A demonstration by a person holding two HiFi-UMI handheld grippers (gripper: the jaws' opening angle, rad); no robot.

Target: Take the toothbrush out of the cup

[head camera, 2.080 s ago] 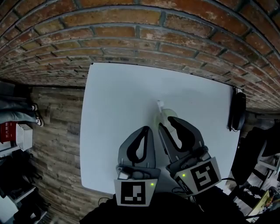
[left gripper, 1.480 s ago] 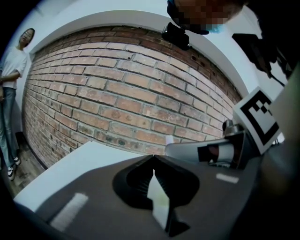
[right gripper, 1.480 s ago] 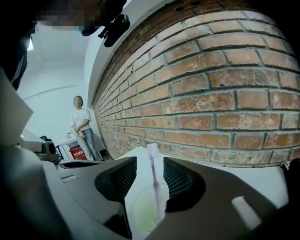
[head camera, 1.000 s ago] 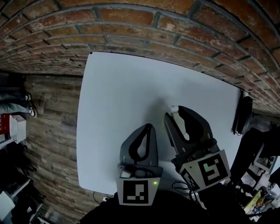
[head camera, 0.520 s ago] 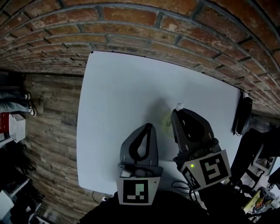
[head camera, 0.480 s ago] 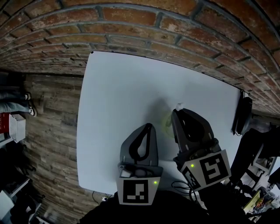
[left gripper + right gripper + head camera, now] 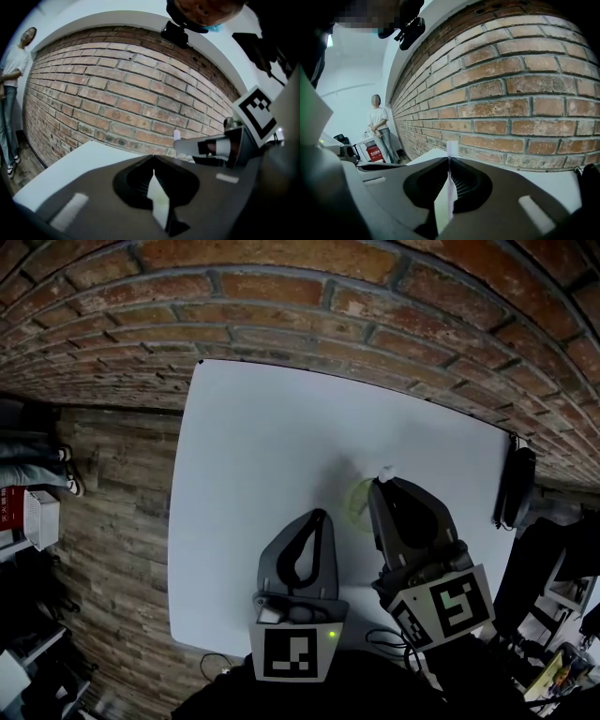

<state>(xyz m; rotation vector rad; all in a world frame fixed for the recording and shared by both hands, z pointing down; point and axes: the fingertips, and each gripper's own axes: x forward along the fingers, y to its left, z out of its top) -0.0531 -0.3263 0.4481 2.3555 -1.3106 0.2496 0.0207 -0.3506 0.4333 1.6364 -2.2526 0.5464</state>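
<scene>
**A:** Head view first. Where is the toothbrush?

**B:** Its white head is the toothbrush [image 7: 385, 471] part that shows, poking out at twelve o'clock of the right gripper [image 7: 381, 486], above the white table [image 7: 244, 446]. That gripper's jaws have just been closing. They are pinched together with the toothbrush between them.

**A:** And the cup?

**B:** The pale green cup [image 7: 357, 502] stands on the table at seven o'clock of the brush head, just beside the right gripper's tip. The handle's lower end is hidden under the gripper, so I cannot tell whether it is inside the cup.

**A:** The other one?

**B:** The left gripper [image 7: 319, 516] sits at eight o'clock of the cup, near it but apart, jaws together. A brick wall [image 7: 281, 306] runs along the table's twelve o'clock edge. A black thing [image 7: 514, 486] is at its three o'clock edge.

**A:** Left gripper view?

**B:** The left gripper [image 7: 153, 158] has its jaws meeting tip to tip with nothing between them. At two o'clock of them the right gripper [image 7: 187, 146] reaches in from the right, and the toothbrush [image 7: 176, 135] stands up from its tip. A person [image 7: 9, 84] stands at nine o'clock beside the wall [image 7: 117, 93].

**A:** Right gripper view?

**B:** The right gripper [image 7: 449, 160] clamps the thin white handle. The head of the toothbrush [image 7: 452, 148] is upright at twelve o'clock, just above the tips. The person [image 7: 378, 124] is at ten o'clock, with a red box [image 7: 374, 152] beside them.
</scene>
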